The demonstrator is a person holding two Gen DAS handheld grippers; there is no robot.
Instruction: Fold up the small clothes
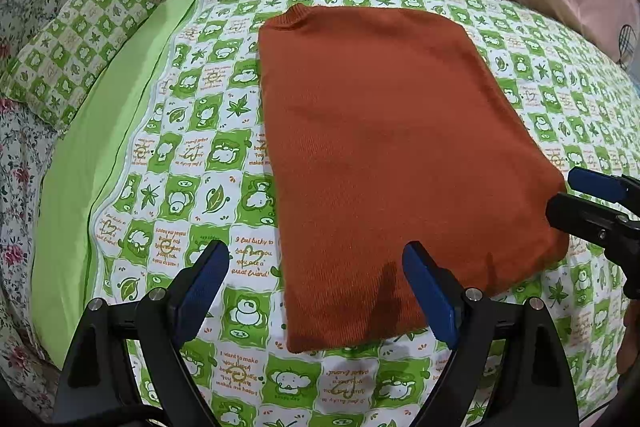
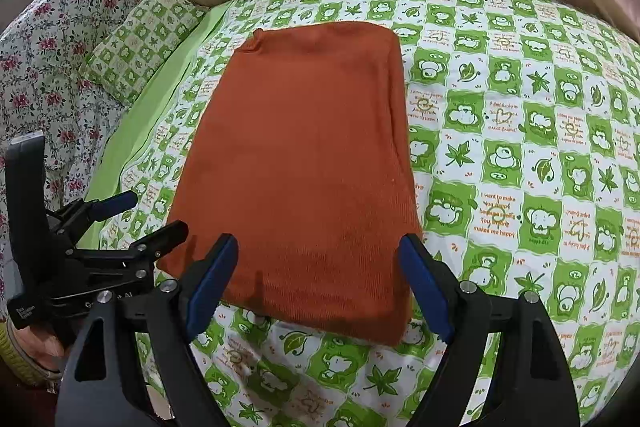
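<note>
Blue-padded fingers of the left claw [image 1: 316, 291] spread wide at lower frame, gripping nothing. At frame centre the rust sweater [image 1: 384, 147] lies on the bed [image 1: 208, 155] as a narrow panel, probably one fold left. Right claw [image 2: 318, 283] gapes equally empty, hovering at its near hem.

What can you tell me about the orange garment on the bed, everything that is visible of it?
The orange garment is a rust-orange knit with a fine ribbed texture. It lies flat on the green checked bedsheet, already folded into a neat rectangle; no sleeves show. A ribbed collar edge sticks out at its far left corner. The surface is smooth, with few wrinkles. Both grippers, the left gripper and right gripper, are open at its near edge, holding nothing.
</note>
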